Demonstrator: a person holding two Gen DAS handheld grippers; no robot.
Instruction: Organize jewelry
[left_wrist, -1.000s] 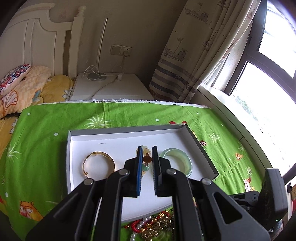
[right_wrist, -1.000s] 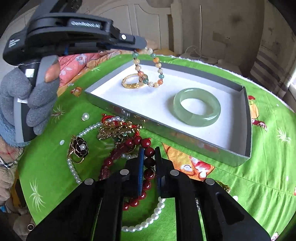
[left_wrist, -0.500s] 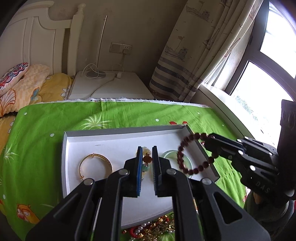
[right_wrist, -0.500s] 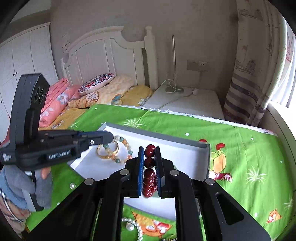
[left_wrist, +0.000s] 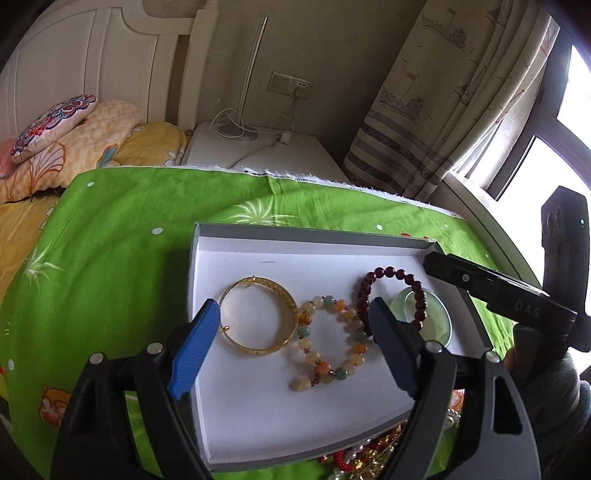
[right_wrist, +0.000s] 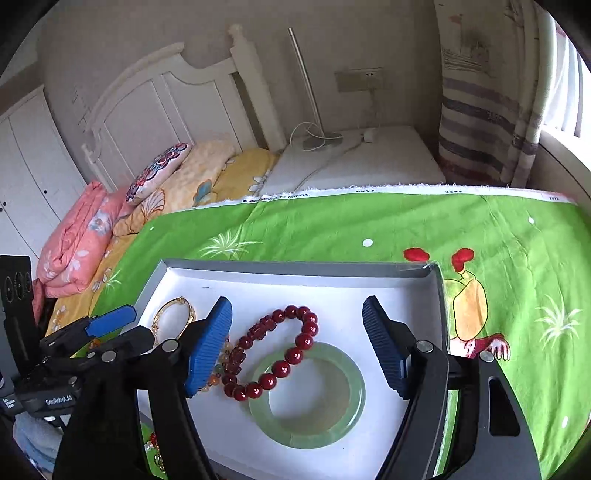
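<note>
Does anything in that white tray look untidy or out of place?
Yes: the dark red bead bracelet lies partly draped over the green jade bangle instead of in its own spot in the tray.

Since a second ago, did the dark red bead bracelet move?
Yes. The dark red bead bracelet went from the green cloth into the white tray, now lying partly over the green bangle.

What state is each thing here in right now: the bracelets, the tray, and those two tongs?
Left tongs: open, just opened, holding nothing.
Right tongs: open, just opened, holding nothing.
Gold bangle: flat in tray.
Mixed bead bracelet: lying loose in tray.
Dark red bead bracelet: in tray, partly draped over green bangle.
Green bangle: flat in tray.
Tray: uncovered, on green cloth.
</note>
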